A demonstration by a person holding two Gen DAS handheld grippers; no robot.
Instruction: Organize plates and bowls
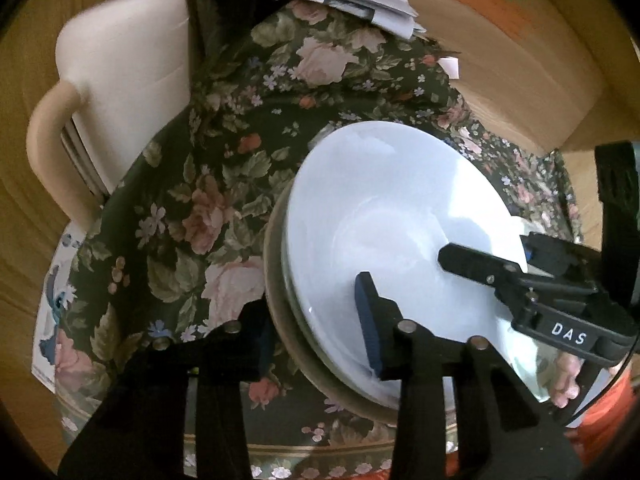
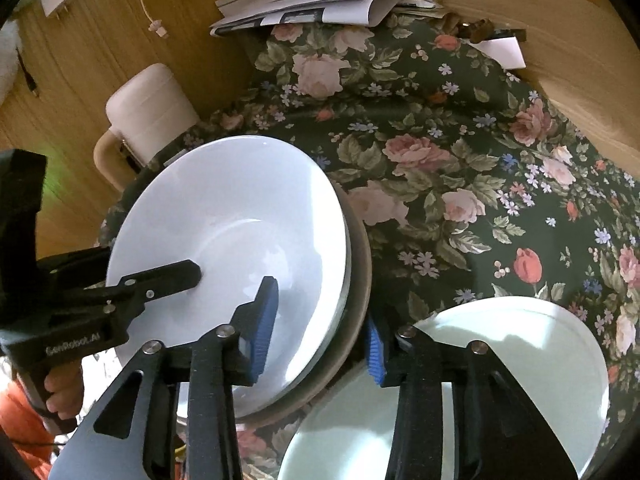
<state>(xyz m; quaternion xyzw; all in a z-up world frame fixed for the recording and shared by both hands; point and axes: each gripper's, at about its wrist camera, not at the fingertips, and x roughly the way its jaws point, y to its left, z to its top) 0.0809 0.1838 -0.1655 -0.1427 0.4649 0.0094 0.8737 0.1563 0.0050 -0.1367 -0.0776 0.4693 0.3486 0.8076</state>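
A stack of dishes, a white plate (image 1: 400,216) on top of a brown-rimmed one (image 1: 280,320), is held tilted above the floral tablecloth. My left gripper (image 1: 316,320) is shut on the stack's rim, one finger over the white plate, one under the brown rim. My right gripper (image 2: 320,332) is shut on the opposite rim of the same stack (image 2: 240,220). Each gripper shows in the other's view: the right one (image 1: 500,276), the left one (image 2: 152,280). A second white plate (image 2: 520,360) lies on the cloth below my right gripper.
A round table under a dark floral cloth (image 1: 208,184) holds a pile of papers (image 2: 320,4) at its far edge. A cream chair (image 1: 120,88) stands beside the table on the wood floor. A charger and cable (image 2: 60,0) lie on the floor.
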